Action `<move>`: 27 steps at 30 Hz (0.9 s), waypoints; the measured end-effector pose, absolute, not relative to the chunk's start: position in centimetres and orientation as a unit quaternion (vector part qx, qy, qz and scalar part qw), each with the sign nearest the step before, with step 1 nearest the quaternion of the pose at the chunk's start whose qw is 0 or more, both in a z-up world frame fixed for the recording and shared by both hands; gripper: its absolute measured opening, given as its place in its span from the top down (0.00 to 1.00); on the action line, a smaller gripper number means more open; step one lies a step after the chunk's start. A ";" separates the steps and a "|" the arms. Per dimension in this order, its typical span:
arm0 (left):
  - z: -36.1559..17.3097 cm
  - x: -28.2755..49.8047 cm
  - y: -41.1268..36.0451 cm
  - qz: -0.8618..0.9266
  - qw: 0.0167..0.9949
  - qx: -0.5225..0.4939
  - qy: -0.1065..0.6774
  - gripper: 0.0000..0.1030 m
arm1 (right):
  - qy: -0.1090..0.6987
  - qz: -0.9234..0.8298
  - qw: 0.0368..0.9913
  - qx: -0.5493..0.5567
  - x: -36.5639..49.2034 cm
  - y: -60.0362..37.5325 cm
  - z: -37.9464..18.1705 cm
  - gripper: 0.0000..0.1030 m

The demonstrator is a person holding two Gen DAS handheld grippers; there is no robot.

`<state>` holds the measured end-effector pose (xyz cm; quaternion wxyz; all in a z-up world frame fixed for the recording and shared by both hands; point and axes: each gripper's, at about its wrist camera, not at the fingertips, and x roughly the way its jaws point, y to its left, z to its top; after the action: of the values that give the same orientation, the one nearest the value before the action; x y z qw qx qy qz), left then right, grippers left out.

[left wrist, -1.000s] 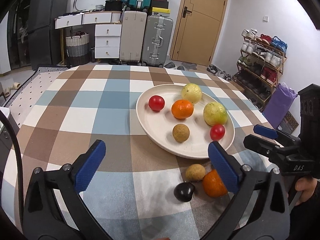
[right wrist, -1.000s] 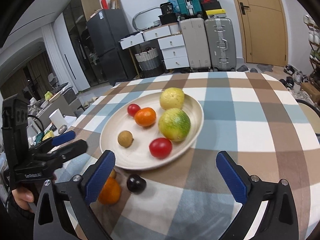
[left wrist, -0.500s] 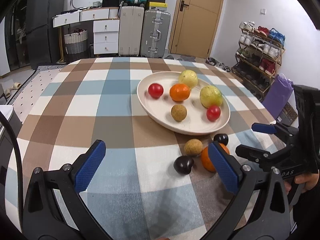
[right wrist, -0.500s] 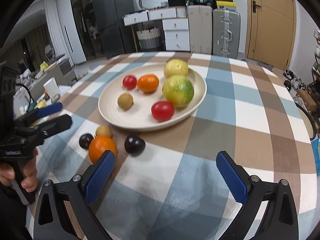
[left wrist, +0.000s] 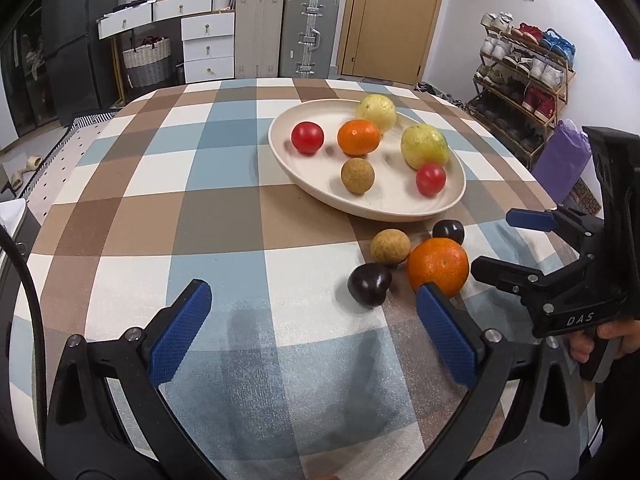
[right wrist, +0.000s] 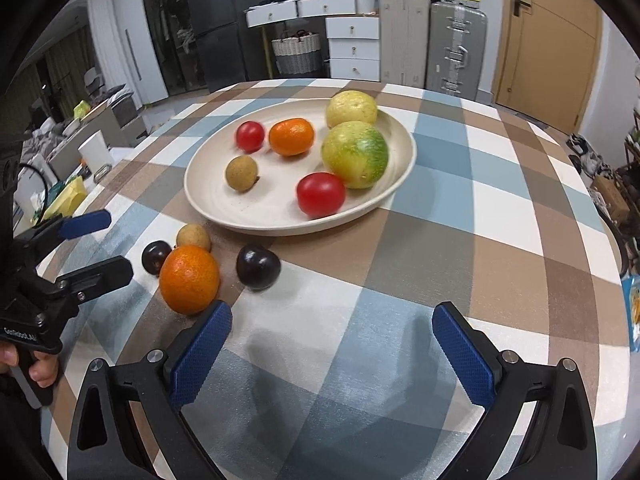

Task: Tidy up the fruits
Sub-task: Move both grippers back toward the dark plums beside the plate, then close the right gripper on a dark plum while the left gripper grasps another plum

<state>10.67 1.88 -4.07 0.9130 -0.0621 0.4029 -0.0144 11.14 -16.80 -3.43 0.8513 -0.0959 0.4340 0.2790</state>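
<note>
A cream plate (left wrist: 400, 210) (right wrist: 280, 220) on the checked table holds two red tomatoes, an orange, a brown longan and two yellow-green fruits. In front of it on the cloth lie an orange (left wrist: 438, 266) (right wrist: 189, 279), a longan (left wrist: 390, 245) (right wrist: 193, 236) and two dark plums (left wrist: 369, 284) (left wrist: 448, 231) (right wrist: 258, 266) (right wrist: 156, 256). My left gripper (left wrist: 314, 336) is open and empty, near the front edge. My right gripper (right wrist: 328, 356) is open and empty, also seen in the left wrist view (left wrist: 508, 244) just right of the loose orange.
The round table has a checked cloth (left wrist: 200, 208). Suitcases (left wrist: 308, 36), drawers and a door stand behind it. A shoe rack (left wrist: 524, 76) is at the right. A side table with a white cup (right wrist: 96, 154) is at the left in the right wrist view.
Both grippers have drawn back and up from the plate, so the loose orange, longan and plums now show in full. Nothing was grasped; the fruits have not moved.
</note>
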 end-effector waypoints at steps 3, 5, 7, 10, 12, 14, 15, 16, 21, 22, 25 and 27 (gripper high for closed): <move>-4.2 10.9 2.0 -0.018 0.911 -0.068 0.407 0.01 | 0.434 0.278 0.850 -0.106 11.3 -16.2 -3.6 0.01; -4.3 11.0 2.2 -0.019 0.909 -0.073 0.409 0.01 | 0.436 0.280 0.849 -0.104 11.6 -15.9 -3.7 0.03; -4.4 11.0 2.5 -0.017 0.908 -0.081 0.410 0.01 | 0.440 0.283 0.846 -0.103 11.8 -15.7 -3.8 0.07; -4.4 11.0 2.9 -0.016 0.909 -0.090 0.406 0.01 | 0.441 0.285 0.844 -0.110 12.0 -15.2 -3.9 0.12; -4.3 11.0 3.0 -0.018 0.909 -0.093 0.405 0.01 | 0.439 0.288 0.844 -0.113 12.0 -14.9 -3.9 0.16; -4.4 11.1 3.0 -0.018 0.908 -0.094 0.407 0.01 | 0.436 0.291 0.843 -0.117 12.2 -14.6 -3.8 0.20; -4.4 11.2 3.0 -0.019 0.908 -0.094 0.407 0.01 | 0.435 0.293 0.843 -0.118 12.2 -14.5 -3.8 0.22; -4.4 11.2 3.0 -0.019 0.908 -0.095 0.407 0.01 | 0.434 0.295 0.843 -0.117 12.3 -14.4 -3.8 0.23; -4.4 11.2 3.3 -0.021 0.907 -0.102 0.407 0.01 | 0.429 0.312 0.840 -0.113 12.3 -14.1 -3.6 0.34; -4.5 11.2 3.3 -0.021 0.907 -0.103 0.407 0.01 | 0.429 0.316 0.839 -0.110 12.4 -14.0 -3.6 0.36; -4.5 11.2 3.3 -0.021 0.907 -0.103 0.407 0.01 | 0.427 0.333 0.834 -0.107 12.3 -13.9 -3.5 0.44; -4.5 11.2 3.3 -0.021 0.907 -0.103 0.407 0.01 | 0.426 0.342 0.831 -0.105 12.3 -13.9 -3.4 0.51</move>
<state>11.16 3.33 -4.46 0.9073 -0.1033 0.4072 -0.0207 12.27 -13.93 -3.43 0.8309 -0.1051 0.4262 0.3419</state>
